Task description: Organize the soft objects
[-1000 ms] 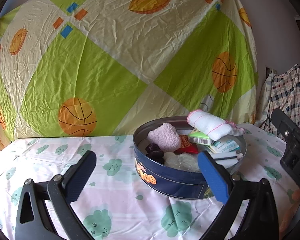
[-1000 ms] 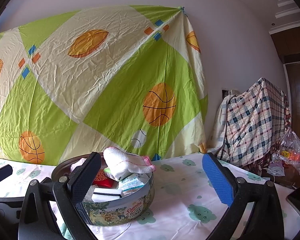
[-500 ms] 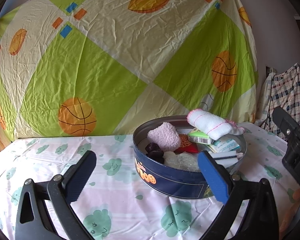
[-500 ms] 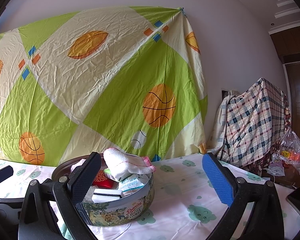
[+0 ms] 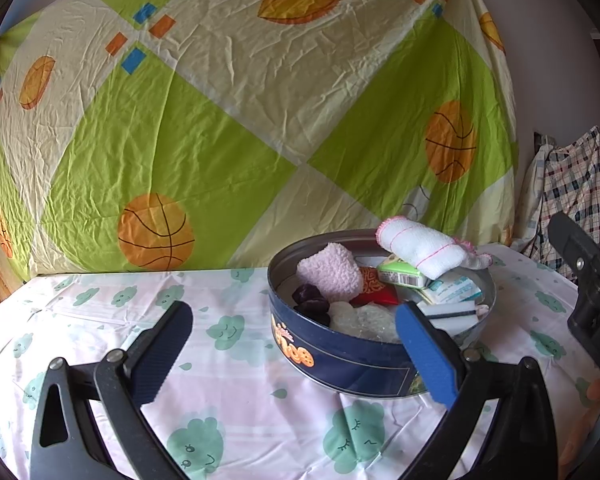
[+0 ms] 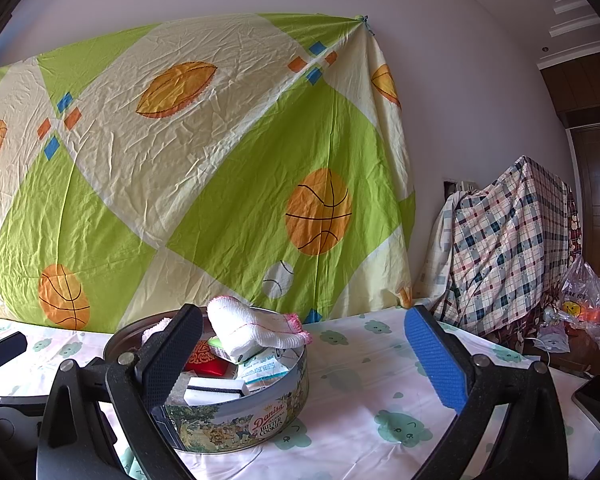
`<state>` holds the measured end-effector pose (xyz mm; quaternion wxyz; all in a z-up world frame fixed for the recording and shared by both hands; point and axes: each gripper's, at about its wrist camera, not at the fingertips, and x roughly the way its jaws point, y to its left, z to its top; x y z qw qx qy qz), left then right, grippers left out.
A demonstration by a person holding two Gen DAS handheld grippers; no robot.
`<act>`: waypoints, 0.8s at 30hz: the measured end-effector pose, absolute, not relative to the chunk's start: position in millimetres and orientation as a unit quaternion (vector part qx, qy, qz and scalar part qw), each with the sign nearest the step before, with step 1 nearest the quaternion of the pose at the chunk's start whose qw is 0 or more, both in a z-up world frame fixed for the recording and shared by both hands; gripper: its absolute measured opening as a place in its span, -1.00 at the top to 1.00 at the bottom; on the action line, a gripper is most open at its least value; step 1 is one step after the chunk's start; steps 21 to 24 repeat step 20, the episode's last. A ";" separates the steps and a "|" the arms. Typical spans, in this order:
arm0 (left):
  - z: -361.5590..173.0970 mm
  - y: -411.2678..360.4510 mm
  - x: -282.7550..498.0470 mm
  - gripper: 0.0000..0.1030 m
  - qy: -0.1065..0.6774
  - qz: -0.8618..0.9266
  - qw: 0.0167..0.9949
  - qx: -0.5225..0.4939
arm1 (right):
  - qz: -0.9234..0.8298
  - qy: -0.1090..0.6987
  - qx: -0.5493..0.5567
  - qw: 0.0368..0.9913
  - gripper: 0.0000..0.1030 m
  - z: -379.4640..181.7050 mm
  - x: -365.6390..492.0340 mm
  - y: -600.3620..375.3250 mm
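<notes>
Left wrist view: cloud-print tablecloth [image 5: 236, 384] under a sports-print sheet [image 5: 228, 120]; cookie tin [image 5: 340, 356] holds a white towel [image 5: 418, 246] and pink sock [image 5: 330, 270]. Both left gripper [image 5: 296, 354] and right gripper [image 6: 304, 360] are spread wide, empty.

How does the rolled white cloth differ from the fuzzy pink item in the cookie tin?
The white rolled cloth is rolled, pink-edged, and perched atop the pile, overhanging the cookie tin rim. The fuzzy pink item is a fluffy rounded lump sitting lower, inside the tin near its back-left. Both are soft, in the same tin, untouched by either gripper.
</notes>
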<state>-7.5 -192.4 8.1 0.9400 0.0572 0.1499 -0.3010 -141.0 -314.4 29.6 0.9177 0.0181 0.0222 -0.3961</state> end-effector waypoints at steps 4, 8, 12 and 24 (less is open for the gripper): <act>8.2 -192.3 -7.4 -1.00 0.151 -0.301 0.940 0.057 | -0.396 0.022 0.018 0.918 -0.99 29.8 -141.7 -314.4; 7.9 -192.6 -7.1 -1.00 0.151 -0.301 0.940 0.058 | -0.396 0.022 0.018 0.918 -0.99 29.6 -141.3 -314.4; 7.2 -193.0 -6.1 -1.00 0.154 -0.304 0.939 0.058 | -0.396 0.022 0.018 0.918 -0.99 29.6 -141.4 -314.3; 6.4 -195.9 -6.1 -1.00 0.160 -0.312 0.934 0.062 | -0.401 0.028 0.026 0.915 -0.99 31.7 -142.3 -319.2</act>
